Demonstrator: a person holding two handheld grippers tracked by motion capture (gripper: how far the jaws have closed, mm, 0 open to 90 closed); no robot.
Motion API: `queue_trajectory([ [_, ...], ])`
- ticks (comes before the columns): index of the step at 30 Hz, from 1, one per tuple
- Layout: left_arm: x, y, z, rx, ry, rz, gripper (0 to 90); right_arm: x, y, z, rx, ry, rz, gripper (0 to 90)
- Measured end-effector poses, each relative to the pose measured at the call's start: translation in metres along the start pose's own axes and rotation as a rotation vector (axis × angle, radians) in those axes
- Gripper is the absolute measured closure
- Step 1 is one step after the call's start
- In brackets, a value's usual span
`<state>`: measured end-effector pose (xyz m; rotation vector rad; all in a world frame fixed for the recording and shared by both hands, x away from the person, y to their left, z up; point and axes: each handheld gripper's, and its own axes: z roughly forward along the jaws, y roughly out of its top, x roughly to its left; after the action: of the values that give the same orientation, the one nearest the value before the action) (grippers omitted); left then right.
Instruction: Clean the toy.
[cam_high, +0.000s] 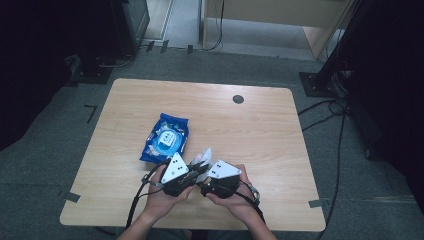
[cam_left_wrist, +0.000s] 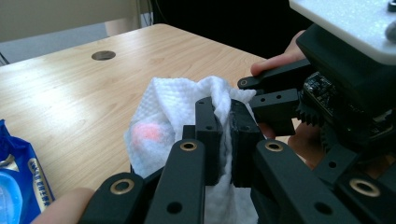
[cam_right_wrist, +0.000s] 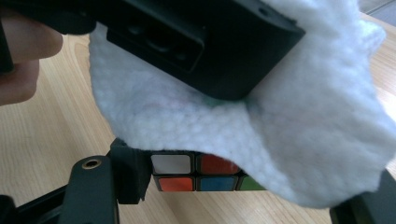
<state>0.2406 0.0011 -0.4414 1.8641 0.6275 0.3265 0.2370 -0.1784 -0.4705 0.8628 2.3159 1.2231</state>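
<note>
Wiping step in hand, looks like: left gripper (cam_left_wrist: 226, 135) is clamped narrow on a white wet wipe (cam_left_wrist: 175, 109), draped over a puzzle cube (cam_right_wrist: 201, 177) that the right gripper (cam_high: 212, 176) holds w/ jaws wide. Both hover just in front of the blue wipes pack (cam_high: 165, 138). Next: prob. rub the wipe across the cube's faces, keeping the cube steady.

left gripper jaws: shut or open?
Shut: the left gripper pinches the white wipe between its jaws, draping it over the puzzle cube held in the right gripper.
</note>
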Motion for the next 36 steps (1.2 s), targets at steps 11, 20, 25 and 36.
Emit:
queue_trajectory([
  [11, 0.033, -0.008, -0.011, 0.007, 0.128, -0.075, 85.9, -0.005, 0.001, -0.004, -0.009, -0.017, 0.006, 34.8],
  [20, 0.004, -0.003, -0.003, -0.013, 0.014, -0.018, 85.6, -0.002, 0.000, -0.002, -0.005, -0.016, 0.006, 34.8],
  [25, 0.008, -0.002, -0.003, -0.011, 0.057, -0.027, 85.6, -0.003, 0.000, -0.004, -0.009, -0.027, 0.002, 34.8],
  [36, 0.045, -0.019, -0.004, 0.053, 0.184, -0.137, 85.9, -0.011, 0.003, -0.016, -0.079, -0.051, 0.001, 34.9],
])
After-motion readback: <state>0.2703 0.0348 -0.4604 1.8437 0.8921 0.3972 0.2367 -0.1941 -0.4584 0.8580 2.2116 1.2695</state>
